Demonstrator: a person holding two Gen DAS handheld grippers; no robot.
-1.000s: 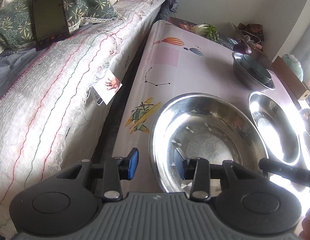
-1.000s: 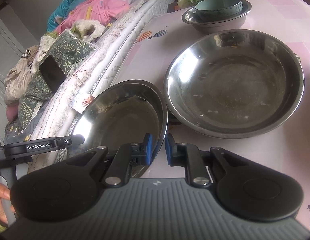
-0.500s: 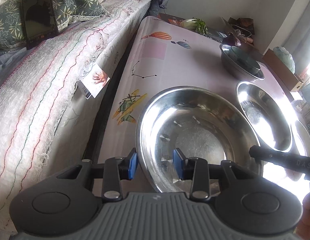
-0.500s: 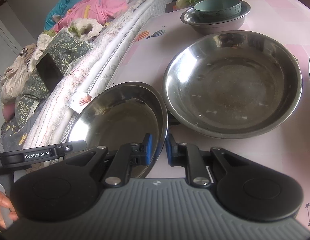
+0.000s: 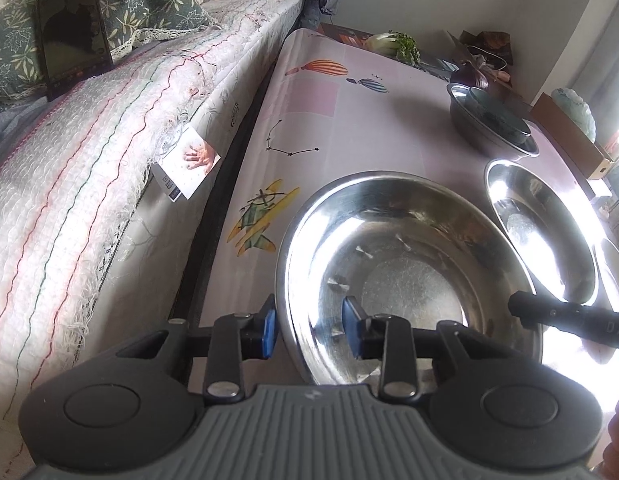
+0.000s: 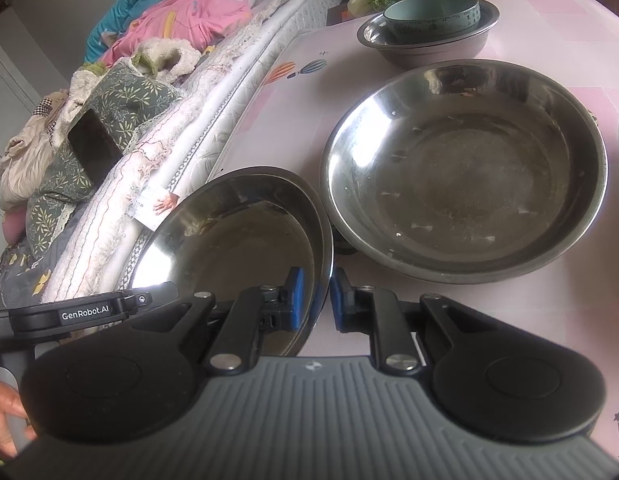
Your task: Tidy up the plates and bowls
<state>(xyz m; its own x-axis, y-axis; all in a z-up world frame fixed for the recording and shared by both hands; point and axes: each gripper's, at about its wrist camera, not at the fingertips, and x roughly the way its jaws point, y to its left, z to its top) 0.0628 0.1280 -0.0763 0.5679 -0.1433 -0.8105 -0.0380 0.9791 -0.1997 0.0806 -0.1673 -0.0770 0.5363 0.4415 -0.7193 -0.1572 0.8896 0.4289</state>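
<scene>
Left wrist view: left gripper (image 5: 309, 326) jaws closing astride near rim of steel plate (image 5: 409, 280) | right gripper (image 6: 314, 295) clamped on same plate's rim (image 6: 229, 248), just beside larger steel bowl (image 6: 465, 168) on counter (image 5: 349, 140) | step: two-handed pickup | next: likely lift level, nest into larger bowl.

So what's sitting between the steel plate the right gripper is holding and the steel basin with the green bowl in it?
A large steel basin sits between them, seen in the right wrist view.
</scene>
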